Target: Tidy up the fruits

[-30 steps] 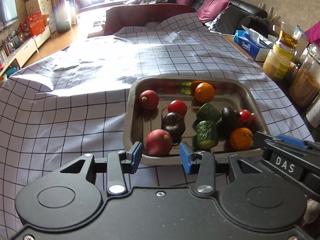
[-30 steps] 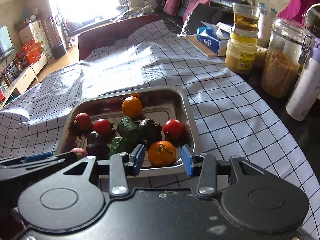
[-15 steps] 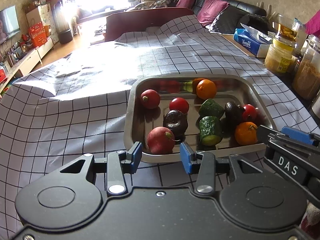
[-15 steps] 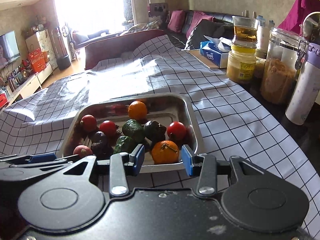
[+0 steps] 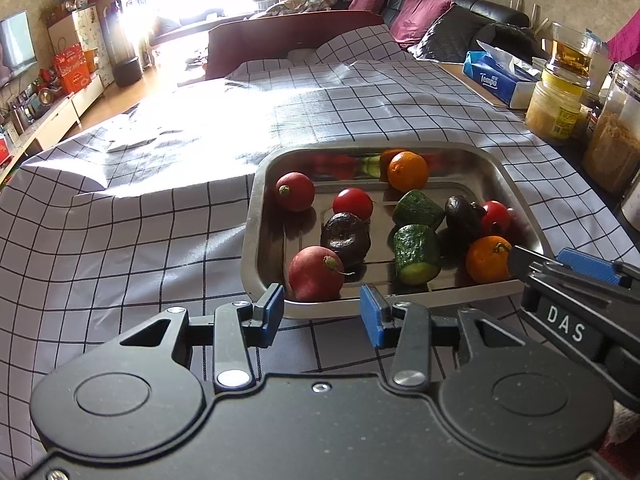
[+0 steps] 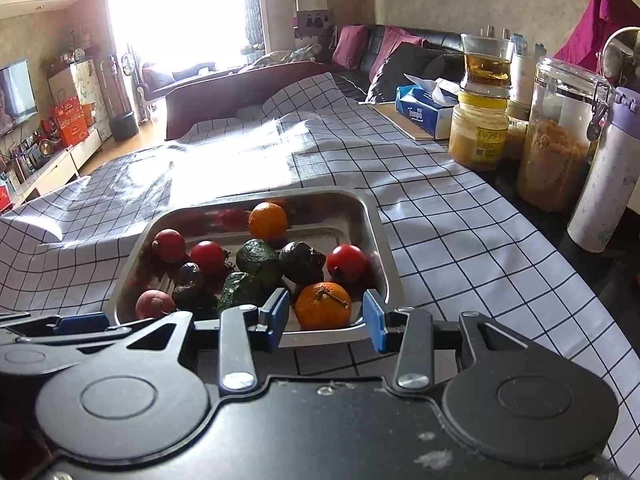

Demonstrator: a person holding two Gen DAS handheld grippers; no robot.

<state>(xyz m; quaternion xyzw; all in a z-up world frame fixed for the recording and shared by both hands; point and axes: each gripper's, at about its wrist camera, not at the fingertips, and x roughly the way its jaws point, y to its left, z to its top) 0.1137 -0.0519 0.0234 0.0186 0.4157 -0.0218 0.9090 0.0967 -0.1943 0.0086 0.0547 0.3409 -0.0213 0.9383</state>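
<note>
Over the last second both grippers pull back and up a little from the metal tray (image 5: 520, 200); the fruit in it hasn't budged. Left gripper (image 5: 322, 312) is wide and empty at the tray's near edge, facing a red fruit (image 5: 314, 274). Right gripper (image 6: 326, 320) is also wide and empty, facing an orange (image 6: 322, 306). Could be sorted already, or about to be.

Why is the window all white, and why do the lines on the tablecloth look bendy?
In both wrist views the window is washed out by strong sunlight, which also bleaches a patch of the tablecloth. The fisheye lens curves the grid lines, most toward the left edge of the left wrist view. In that view the tray mirrors the fruit on its far wall.
</note>
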